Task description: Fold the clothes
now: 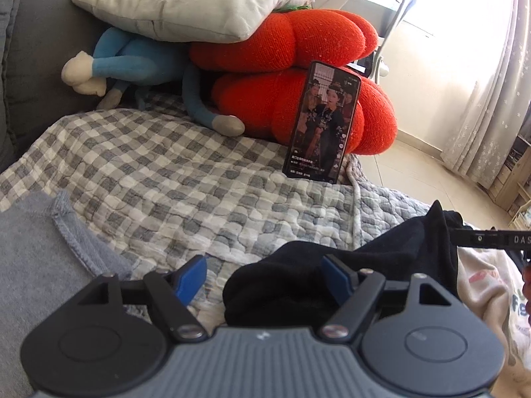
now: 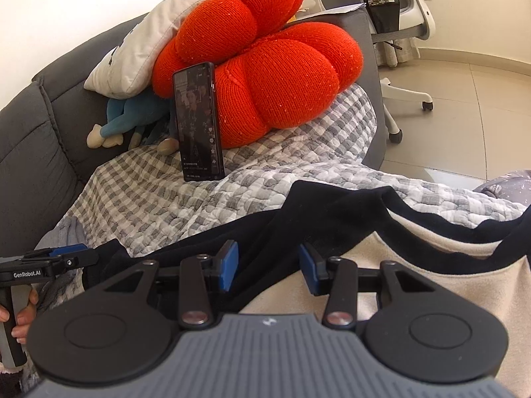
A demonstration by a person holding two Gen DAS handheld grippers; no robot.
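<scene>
Covering the sofa seat (image 2: 39, 139): a grey-and-white checked quilt (image 1: 159, 172), serving as the work surface. Stacked at the back: red knitted cushions (image 2: 275, 76), a white pillow (image 1: 186, 0), a blue plush toy (image 1: 132, 63). Propped upright against the cushions: a phone (image 1: 322, 122) with its screen lit.

Lying on the quilt's near edge: a cream garment with black trim (image 2: 431, 265), crumpled rather than flat, one black portion (image 1: 332, 265) bunched in a heap. Resting at far left: a grey garment with a stitched hem (image 1: 49, 248); fold state not determinable.

Judged soft, light and limp; likely to sag and slide when lifted. Best taken at a trimmed edge or hem, where the doubled fabric offers firmer purchase, both corners lifted together.

Left gripper (image 1: 265, 278): jaws spread wide, nothing held, black fabric just beyond the right pad. Right gripper (image 2: 268, 265): jaws parted moderately, hovering above the garment, gripping nothing.
</scene>
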